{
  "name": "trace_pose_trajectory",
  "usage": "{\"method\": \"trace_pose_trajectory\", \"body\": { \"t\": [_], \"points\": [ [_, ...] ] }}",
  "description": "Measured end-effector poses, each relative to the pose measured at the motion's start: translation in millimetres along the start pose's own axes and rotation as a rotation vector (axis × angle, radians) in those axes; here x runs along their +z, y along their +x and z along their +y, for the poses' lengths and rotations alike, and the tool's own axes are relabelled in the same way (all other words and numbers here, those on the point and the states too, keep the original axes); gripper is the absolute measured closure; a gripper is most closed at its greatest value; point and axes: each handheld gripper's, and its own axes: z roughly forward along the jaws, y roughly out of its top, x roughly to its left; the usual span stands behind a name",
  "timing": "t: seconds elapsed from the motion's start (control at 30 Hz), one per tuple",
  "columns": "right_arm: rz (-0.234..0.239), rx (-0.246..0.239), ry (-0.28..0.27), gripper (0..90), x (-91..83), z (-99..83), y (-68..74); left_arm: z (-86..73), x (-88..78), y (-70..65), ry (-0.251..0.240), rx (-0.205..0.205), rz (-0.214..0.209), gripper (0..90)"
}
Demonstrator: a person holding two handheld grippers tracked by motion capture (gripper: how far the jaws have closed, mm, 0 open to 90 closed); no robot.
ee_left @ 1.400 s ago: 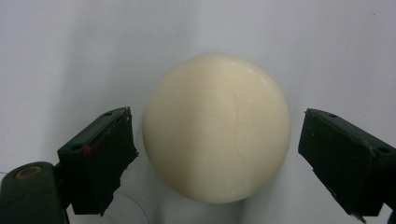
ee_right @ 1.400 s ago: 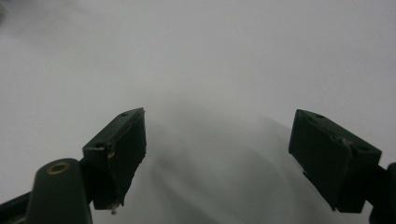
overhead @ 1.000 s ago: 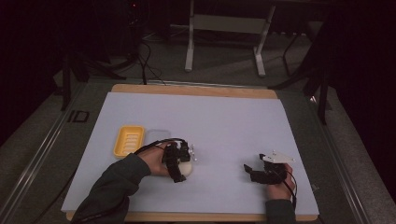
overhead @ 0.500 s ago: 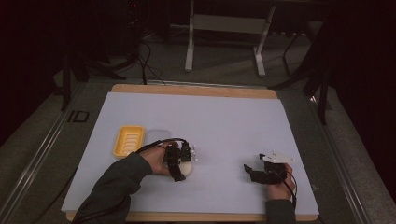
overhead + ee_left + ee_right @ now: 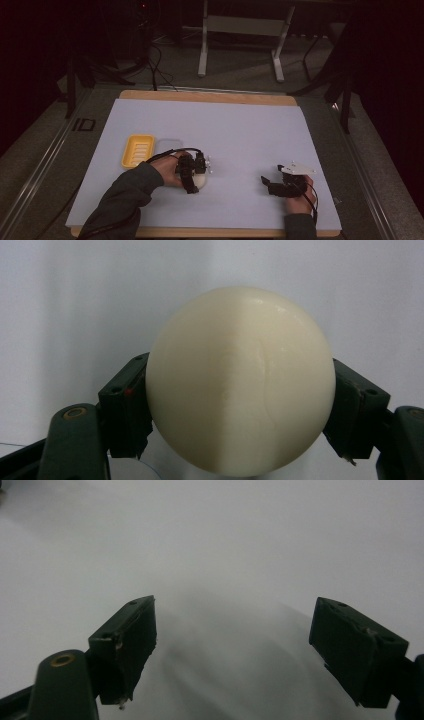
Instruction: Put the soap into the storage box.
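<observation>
The left gripper (image 5: 240, 405) is clamped on a cream-white ball (image 5: 240, 380): in the left gripper view its two black jaws press against the ball's opposite flanks, a little below its widest line, and the ball bulges out above and in front of them. The ball is smooth, rounded and slightly glossy, with a faint seam running down its face. From the high view the left gripper (image 5: 196, 172) sits low over the pale blue sheet (image 5: 240, 130) with the ball (image 5: 201, 181) just showing pale beneath it, held by the person's left hand (image 5: 167, 167) in a dark sleeve. Just beyond and to the left lies a yellow rectangular tray (image 5: 137, 150) with a ribbed floor and rounded corners. Well apart, toward the near right, the right gripper (image 5: 270, 184) rests with its jaws spread wide and nothing between them; the right gripper view shows the matte black pads (image 5: 127, 640) over bare sheet. The sheet covers a wooden table (image 5: 210, 95).
</observation>
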Motion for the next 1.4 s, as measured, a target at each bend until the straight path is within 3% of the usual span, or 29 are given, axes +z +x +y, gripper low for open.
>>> {"method": "trace_pose_trajectory", "body": {
  "t": [0.3, 0.5, 0.7, 0.97, 1.17, 1.2, 1.33, 1.37, 1.4],
  "points": [
    [-0.001, -0.002, 0.000, 18.8, -0.1, 0.0, 0.2, -1.9, -1.8, -0.2, 0.022, 0.009, 0.009, 25.7],
    [-0.002, -0.003, -0.001, 18.8, -0.1, 0.0, 0.2, -5.5, -7.9, 1.0, 0.011, 0.005, 0.016, 25.8],
    [-0.003, -0.002, 0.000, 18.8, -0.2, 0.0, 0.3, -9.9, -17.6, 5.8, 0.014, -0.015, 0.026, 25.8],
    [-0.002, -0.001, -0.001, 18.8, -0.2, -0.1, 0.2, -20.7, -28.6, 15.9, -0.005, -0.066, 0.050, 25.8],
    [-0.003, -0.001, -0.001, 18.8, -0.2, -0.1, 0.3, -31.2, -33.3, 26.8, -0.017, -0.117, 0.052, 25.7],
    [-0.003, -0.001, -0.001, 18.8, -0.2, -0.1, 0.3, -35.3, -35.5, 31.6, -0.021, -0.143, 0.054, 25.8],
    [-0.004, -0.001, -0.002, 18.8, -0.3, -0.1, 0.3, -39.3, -38.4, 36.6, -0.023, -0.159, 0.055, 25.8],
    [-0.003, -0.001, -0.002, 18.8, -0.2, -0.1, 0.2, -45.4, -42.0, 41.6, -0.040, -0.190, 0.059, 25.8],
    [-0.003, 0.000, -0.001, 18.8, -0.3, -0.1, 0.2, -45.4, -42.0, 41.6, -0.040, -0.190, 0.059, 25.8]
  ]
}}
